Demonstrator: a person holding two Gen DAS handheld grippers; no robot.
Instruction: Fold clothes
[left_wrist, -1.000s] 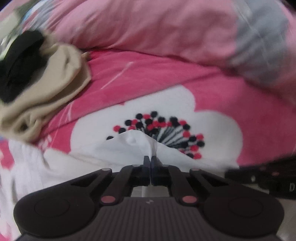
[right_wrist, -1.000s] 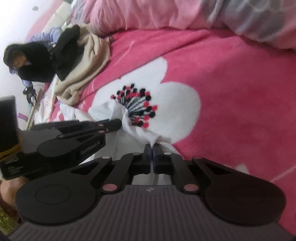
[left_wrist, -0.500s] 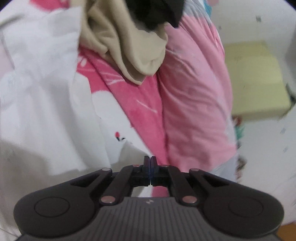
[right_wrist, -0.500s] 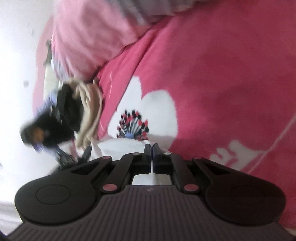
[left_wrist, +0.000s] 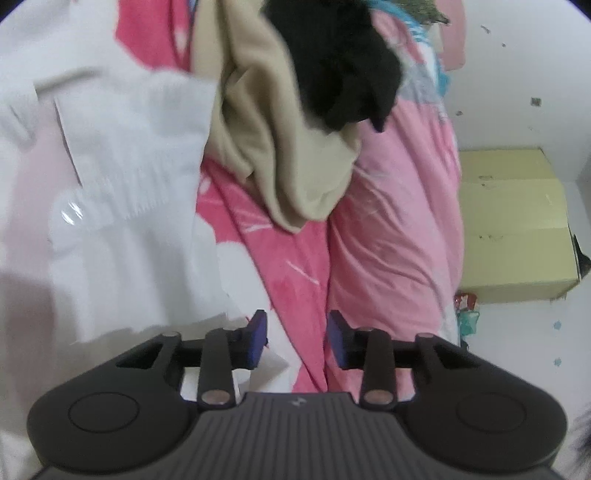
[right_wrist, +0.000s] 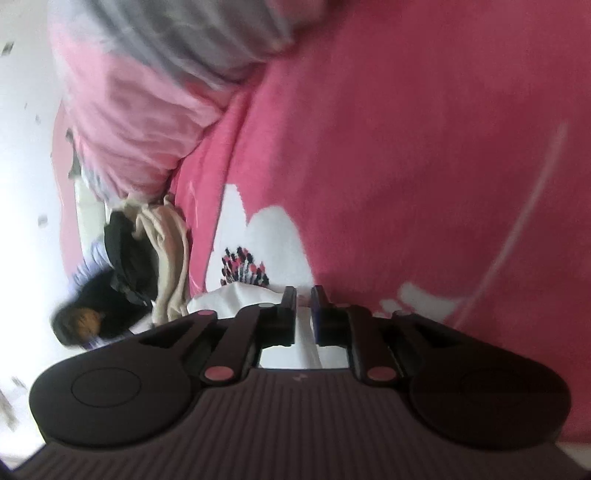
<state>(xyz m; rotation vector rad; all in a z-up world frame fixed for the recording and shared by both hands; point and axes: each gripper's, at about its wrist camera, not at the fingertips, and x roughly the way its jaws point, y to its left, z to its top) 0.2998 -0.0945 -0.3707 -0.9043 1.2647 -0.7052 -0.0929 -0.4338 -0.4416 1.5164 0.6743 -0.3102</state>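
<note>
My left tool (left_wrist: 297, 338) was pinching the white shirt (left_wrist: 122, 206) a moment ago. Now it is spread wide and holds nothing. My right tool (right_wrist: 303, 308) has parted a little too. The shirt lies on the bed (right_wrist: 406, 155), so this fold is laid down.

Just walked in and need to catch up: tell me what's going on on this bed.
A person with a gripper in each hand is folding a white garment on a pink flowered blanket. The left gripper is open with nothing between its fingers, the white cloth lying just beside it. The right gripper is slightly parted, with white fabric showing in the gap. A beige garment and a black one lie heaped nearby.
</note>
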